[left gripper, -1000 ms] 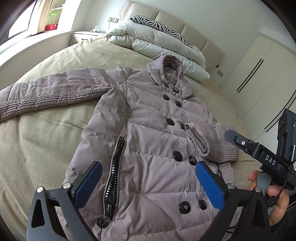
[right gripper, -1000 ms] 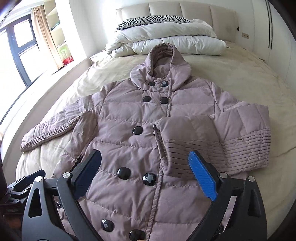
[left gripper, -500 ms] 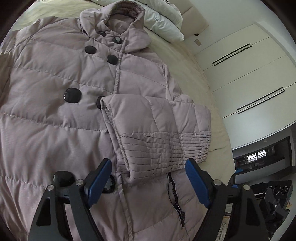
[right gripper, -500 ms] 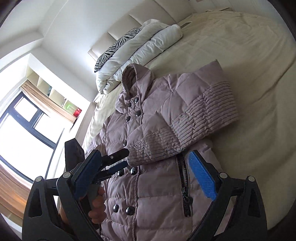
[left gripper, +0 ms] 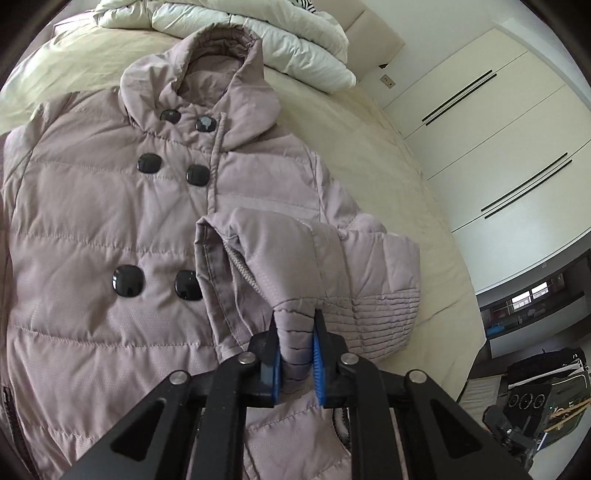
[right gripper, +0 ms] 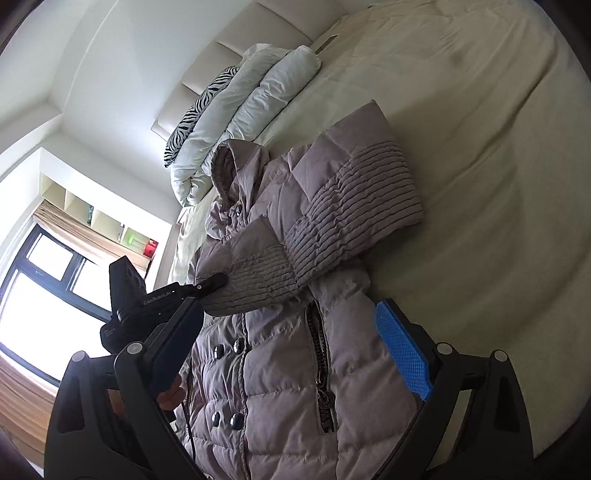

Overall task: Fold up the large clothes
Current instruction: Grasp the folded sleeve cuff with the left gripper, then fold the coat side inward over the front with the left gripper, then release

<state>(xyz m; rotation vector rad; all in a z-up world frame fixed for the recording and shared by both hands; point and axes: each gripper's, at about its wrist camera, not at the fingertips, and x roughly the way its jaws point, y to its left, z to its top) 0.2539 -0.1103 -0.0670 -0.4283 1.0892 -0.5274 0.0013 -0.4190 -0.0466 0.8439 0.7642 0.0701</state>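
Note:
A mauve quilted hooded coat (left gripper: pixel 92 229) with black buttons lies face up on the beige bed (left gripper: pixel 388 147). One sleeve (left gripper: pixel 280 258) is folded across its front. My left gripper (left gripper: pixel 295 354) is shut on the ribbed cuff of that sleeve and lifts it a little. In the right wrist view the coat (right gripper: pixel 280 387) and the folded sleeve (right gripper: pixel 351 206) show, with the left gripper (right gripper: pixel 216 282) at the cuff. My right gripper (right gripper: pixel 291 354) is open and empty, above the coat's lower front near a zip pocket (right gripper: pixel 321 369).
A folded white duvet (left gripper: pixel 258 29) and a zebra pillow (right gripper: pixel 192 114) lie at the padded headboard (right gripper: pixel 236 48). White wardrobes (left gripper: pixel 498 129) stand beside the bed. A window (right gripper: pixel 44 280) and shelves (right gripper: pixel 92 218) are on the other side.
My left gripper was open above the folded sleeve; now it has closed on the cuff and raised it. My right gripper has tilted and moved closer to the coat's lower front, staying open.

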